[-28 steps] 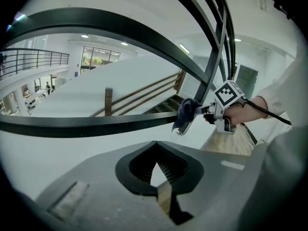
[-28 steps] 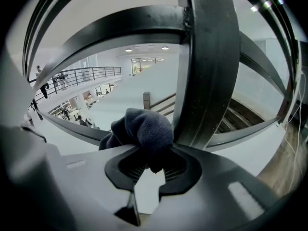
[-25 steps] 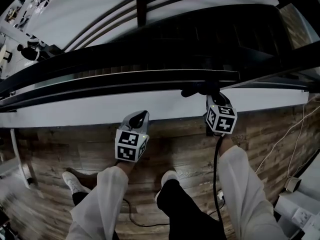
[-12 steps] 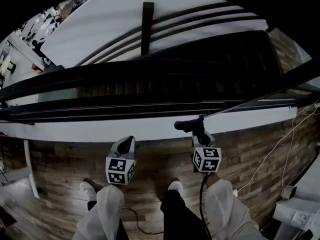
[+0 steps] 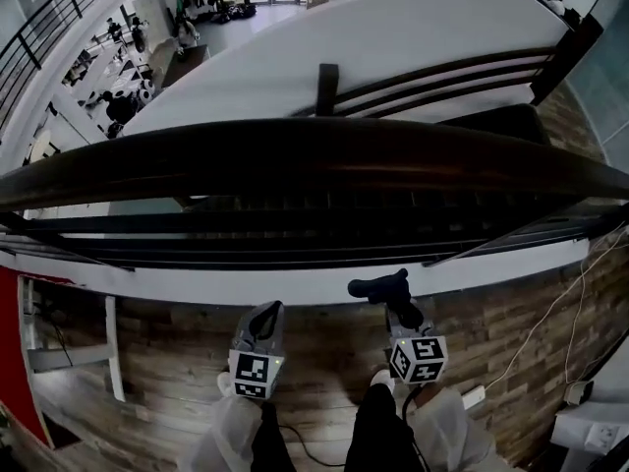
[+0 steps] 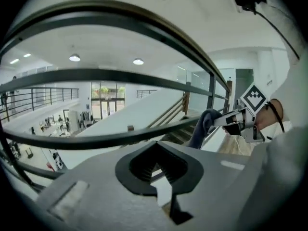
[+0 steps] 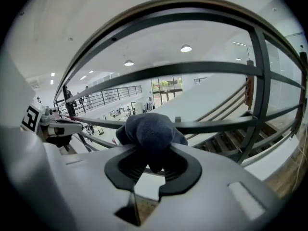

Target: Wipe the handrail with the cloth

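Head view, balcony edge.
- Handrail (image 5: 314,150): dark, broad, curving across the frame, beyond and above both sets of fingertips and apart from them.
- Left gripper (image 5: 267,315): fingers point towards the railing, with its marker cube (image 5: 254,374) behind the fingers.
- Right gripper (image 5: 398,303): just to the right of the left fingers, with its marker cube (image 5: 417,358) behind its fingers.
- Cloth (image 5: 378,286): dark bundle at the right fingertips, sticking out to their left, clear of the handrail.
- Wooden plank floor (image 5: 147,362): beneath both pairs of fingers.

Left gripper view.
- Left gripper (image 6: 155,145): fingers closed tip to tip, nothing between them.
- Handrail (image 6: 106,17): arcs high over the fingers.
- A thinner rail bar (image 6: 96,139) crosses just beyond the fingertips.
- Right gripper (image 6: 231,121) and its cloth (image 6: 204,126): off to the right of the fingers.

Right gripper view.
- Right gripper (image 7: 153,154): fingers clamped on the cloth (image 7: 149,131), a blue-grey wad bulging above the fingertips.
- Handrail (image 7: 192,11): curves well above the fingers, apart from the cloth.
- A lower rail bar (image 7: 226,125) passes behind the wad; contact cannot be told.
- Left gripper (image 7: 57,126): left of the fingers.
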{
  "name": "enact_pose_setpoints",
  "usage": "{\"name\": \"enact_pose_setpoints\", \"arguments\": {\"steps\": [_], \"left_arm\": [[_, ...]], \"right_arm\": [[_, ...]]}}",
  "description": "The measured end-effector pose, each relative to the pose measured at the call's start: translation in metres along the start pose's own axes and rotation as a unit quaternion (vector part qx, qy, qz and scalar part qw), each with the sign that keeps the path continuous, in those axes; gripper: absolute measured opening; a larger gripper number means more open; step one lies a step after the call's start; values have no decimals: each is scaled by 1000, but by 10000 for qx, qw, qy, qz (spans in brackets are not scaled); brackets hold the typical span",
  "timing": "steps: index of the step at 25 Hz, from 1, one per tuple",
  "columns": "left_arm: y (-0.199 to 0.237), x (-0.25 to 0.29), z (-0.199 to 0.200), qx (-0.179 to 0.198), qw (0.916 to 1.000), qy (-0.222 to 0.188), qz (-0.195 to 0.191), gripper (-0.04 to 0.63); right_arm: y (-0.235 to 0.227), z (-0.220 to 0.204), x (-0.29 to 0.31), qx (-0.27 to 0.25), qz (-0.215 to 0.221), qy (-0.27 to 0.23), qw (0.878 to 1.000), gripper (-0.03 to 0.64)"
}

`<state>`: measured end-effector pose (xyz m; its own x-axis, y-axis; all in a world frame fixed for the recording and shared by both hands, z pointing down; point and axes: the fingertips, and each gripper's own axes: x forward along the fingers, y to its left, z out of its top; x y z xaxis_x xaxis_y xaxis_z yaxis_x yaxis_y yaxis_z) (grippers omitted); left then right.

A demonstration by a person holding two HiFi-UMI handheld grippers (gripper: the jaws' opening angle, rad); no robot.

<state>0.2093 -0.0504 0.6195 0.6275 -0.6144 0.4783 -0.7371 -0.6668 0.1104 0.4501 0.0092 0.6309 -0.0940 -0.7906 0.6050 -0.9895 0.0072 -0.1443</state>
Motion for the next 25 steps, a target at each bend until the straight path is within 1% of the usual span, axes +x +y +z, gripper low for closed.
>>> {"name": "enact_pose_setpoints", "arguments": {"steps": [3,6,8,10,15,17,20,23,25], "left_arm": [[22,-36,44,296,9992,-287,10,0],[55,-78,85,513,9971,-554,120,0],[86,-103,110,552,9960,-689,160,0],[110,-130,129,492,9959,-749,144,0],[140,-202,164,602,9936,-959,14,0],[147,-229,168,568,9941,-925,0,0],[151,-258,181,345,9955,-880,-26,0],[141,-272,197,83,9960,-882,-145,0],[133,-276,210,50,9954,-923,-240,0]], "right_arm": [[45,41,-21,-109,94,-242,9996,72],[93,77,-45,-60,114,-392,9991,72],[128,100,-54,-41,113,-464,9989,72],[162,119,-65,-16,118,-475,9988,72],[227,160,-102,74,-35,-675,9977,72],[249,177,-118,4,-95,-743,9972,72],[273,199,-144,-144,-155,-842,9962,72],[280,215,-167,-101,-178,-901,9957,72],[281,224,-179,-96,-160,-945,9953,72]]}}
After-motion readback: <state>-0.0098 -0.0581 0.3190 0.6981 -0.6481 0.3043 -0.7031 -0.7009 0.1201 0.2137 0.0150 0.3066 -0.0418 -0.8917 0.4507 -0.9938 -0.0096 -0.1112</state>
